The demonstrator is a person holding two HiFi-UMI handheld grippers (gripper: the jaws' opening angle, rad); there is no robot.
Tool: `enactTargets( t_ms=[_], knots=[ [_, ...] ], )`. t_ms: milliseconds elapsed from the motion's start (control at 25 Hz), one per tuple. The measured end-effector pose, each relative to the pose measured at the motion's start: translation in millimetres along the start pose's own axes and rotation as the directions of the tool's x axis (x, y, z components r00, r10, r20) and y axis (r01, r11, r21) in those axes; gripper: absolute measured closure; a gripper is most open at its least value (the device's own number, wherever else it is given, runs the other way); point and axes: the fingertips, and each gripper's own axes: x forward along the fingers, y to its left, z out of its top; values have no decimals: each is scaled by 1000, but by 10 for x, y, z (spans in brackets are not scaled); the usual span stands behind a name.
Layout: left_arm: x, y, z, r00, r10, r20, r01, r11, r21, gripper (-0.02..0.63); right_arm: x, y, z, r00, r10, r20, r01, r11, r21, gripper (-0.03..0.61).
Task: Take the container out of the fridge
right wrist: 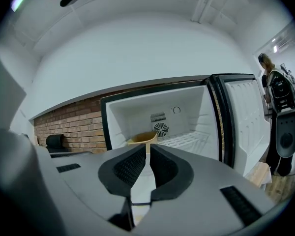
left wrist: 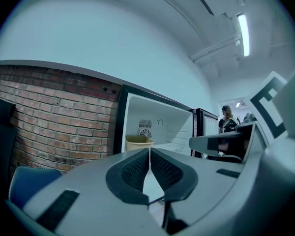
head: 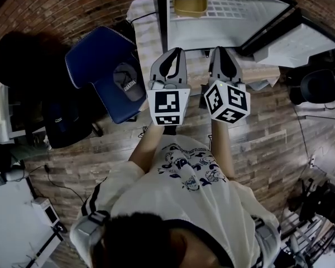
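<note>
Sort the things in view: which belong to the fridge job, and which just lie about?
Job: yellow container; open fridge; left gripper and right gripper, both shut and empty.
Lying about: blue chair; cap resting on it.

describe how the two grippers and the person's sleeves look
The left gripper and right gripper are grey, with tapering jaws lined by black textured pads. Each carries a white cube of black square markers. Short white sleeves with dark stripes cover the upper arms.
</note>
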Motion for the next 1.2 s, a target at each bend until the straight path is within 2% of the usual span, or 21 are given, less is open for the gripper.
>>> enactTargets(
  t_ms=[520,760,1040,1200],
  knots=[
    [622,152,66,998,-69,0,69,998,0,591,879,-117,129,997,-42,-61,43,999,18,529],
    [774,147,56,996,-83,-13,83,996,-11,591,1133,-128,208,997,-18,-74,17,1000,-2,529],
    [894,110,60,998,-53,-21,53,999,-12,591,1396,-190,292,996,25,-84,-21,999,49,529],
    [920,92,73,999,-27,-30,26,999,-23,591,1505,-208,296,992,43,-120,-36,997,61,529]
  ],
)
